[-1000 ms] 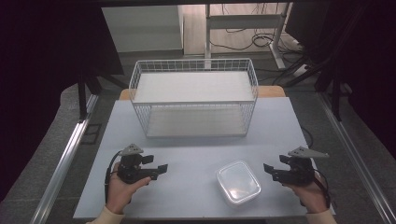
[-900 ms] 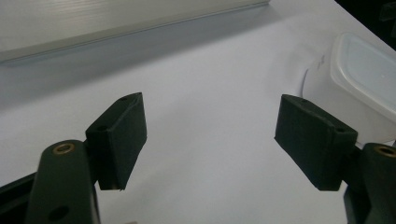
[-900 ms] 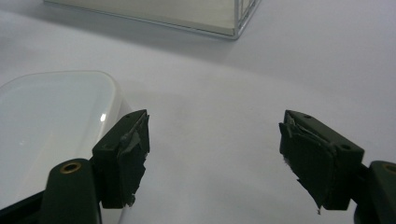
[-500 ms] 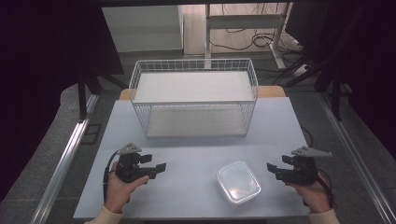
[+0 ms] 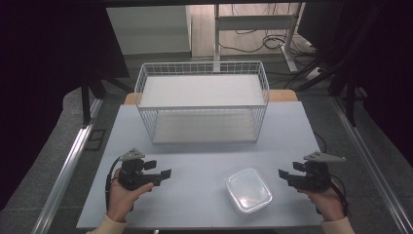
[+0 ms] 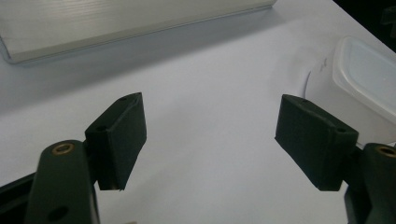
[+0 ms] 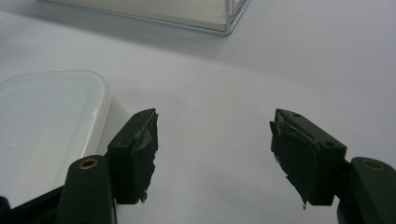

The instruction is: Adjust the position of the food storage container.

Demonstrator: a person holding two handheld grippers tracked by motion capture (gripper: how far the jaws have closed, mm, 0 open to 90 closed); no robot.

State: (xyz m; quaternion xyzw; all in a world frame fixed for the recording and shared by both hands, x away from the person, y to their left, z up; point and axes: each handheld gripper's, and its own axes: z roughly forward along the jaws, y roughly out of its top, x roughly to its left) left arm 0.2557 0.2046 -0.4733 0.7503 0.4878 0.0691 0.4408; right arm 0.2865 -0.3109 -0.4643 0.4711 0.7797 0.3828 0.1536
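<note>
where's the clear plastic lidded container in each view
High view: clear plastic lidded container lies near the front, right of centre.
Left gripper view: at the right edge, upper part.
Right gripper view: at the left edge, middle.
Shared landmark: white wire basket, beyond the container.

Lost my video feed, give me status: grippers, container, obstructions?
Left gripper open, empty. Right gripper open, jaws just closing slightly, empty. Lidded container untouched between them. Nothing blocking.

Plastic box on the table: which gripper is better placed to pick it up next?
Probably the right. The right gripper is nearer the box, its open jaws pointing at it, with the box beside its pads. The left gripper, also open, is farther off across the table.
</note>
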